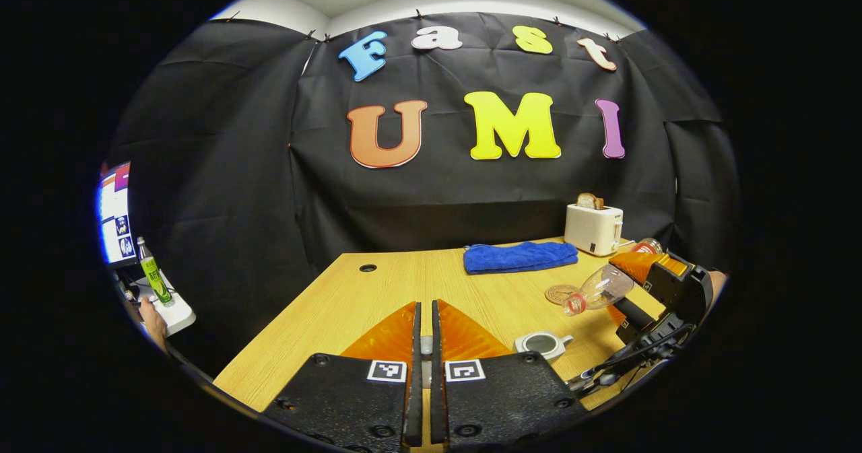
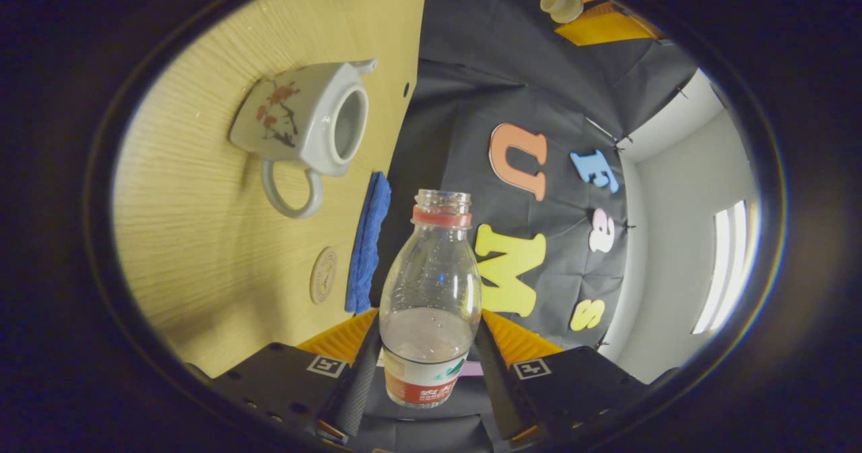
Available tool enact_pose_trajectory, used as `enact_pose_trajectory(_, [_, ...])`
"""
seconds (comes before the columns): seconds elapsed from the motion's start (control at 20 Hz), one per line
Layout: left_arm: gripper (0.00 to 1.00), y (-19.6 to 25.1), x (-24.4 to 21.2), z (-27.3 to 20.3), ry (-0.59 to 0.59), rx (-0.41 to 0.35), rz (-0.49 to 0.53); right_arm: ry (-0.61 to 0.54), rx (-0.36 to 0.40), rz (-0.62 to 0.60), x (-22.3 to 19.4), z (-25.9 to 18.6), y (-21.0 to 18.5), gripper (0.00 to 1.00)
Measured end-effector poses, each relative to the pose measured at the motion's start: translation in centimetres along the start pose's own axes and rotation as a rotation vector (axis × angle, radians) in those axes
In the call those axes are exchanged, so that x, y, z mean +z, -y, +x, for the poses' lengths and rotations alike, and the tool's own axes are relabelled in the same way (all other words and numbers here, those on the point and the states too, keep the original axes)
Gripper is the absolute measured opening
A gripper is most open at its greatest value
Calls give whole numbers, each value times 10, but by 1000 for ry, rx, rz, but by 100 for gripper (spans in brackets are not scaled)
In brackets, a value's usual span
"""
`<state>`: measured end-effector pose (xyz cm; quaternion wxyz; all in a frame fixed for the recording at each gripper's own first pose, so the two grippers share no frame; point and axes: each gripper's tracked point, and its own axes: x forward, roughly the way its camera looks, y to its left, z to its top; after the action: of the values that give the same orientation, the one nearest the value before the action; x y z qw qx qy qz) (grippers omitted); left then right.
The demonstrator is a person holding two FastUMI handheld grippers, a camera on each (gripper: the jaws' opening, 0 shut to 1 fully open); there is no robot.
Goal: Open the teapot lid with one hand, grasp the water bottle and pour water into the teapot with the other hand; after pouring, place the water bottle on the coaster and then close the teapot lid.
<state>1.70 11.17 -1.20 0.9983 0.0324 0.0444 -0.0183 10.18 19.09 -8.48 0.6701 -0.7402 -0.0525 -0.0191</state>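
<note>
- Water bottle point(image 2: 431, 291) sat pinched between the two fingers of the right gripper point(image 2: 423, 365), uncapped, with a little water left in its lower part; in the left gripper view it lay tipped, mouth angled down toward the teapot.
- Left gripper point(image 1: 422, 345) hovered above the wooden table point(image 1: 323, 318) with its fingers pressed almost together; something small and pale sat in the narrow gap, though I could not tell what.
- Teapot point(image 1: 543, 344) stood lidless on the table, just beyond the left gripper's fingers, below the bottle's mouth.
- Coaster point(image 1: 559, 294) lay bare on the table farther back, near the teapot.
- Blue towel point(image 1: 520, 256) lay folded beyond the coaster.
- White toaster point(image 1: 593, 228) stood at the far edge, bread poking from its slot.
</note>
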Motion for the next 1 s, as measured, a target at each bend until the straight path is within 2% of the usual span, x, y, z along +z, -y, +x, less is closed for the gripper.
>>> enact_pose_trajectory(0.05, [7,-1,0,1,-3,4,6,5,-2,-16,3,-1,2,77])
enact_pose_trajectory(0.25, [7,0,0,0,-4,4,10,49,-11,-92,12,-7,1,74])
enact_pose_trajectory(0.45, [7,0,-1,1,-4,6,9,80,-26,-141,17,-8,1,77])
enact_pose_trajectory(0.75, [7,-2,-4,2,-15,8,4,107,-52,-236,18,-8,5,74])
enact_pose_trajectory(1.0, [7,-1,-6,2,-23,10,24,123,-117,-323,16,-5,26,76])
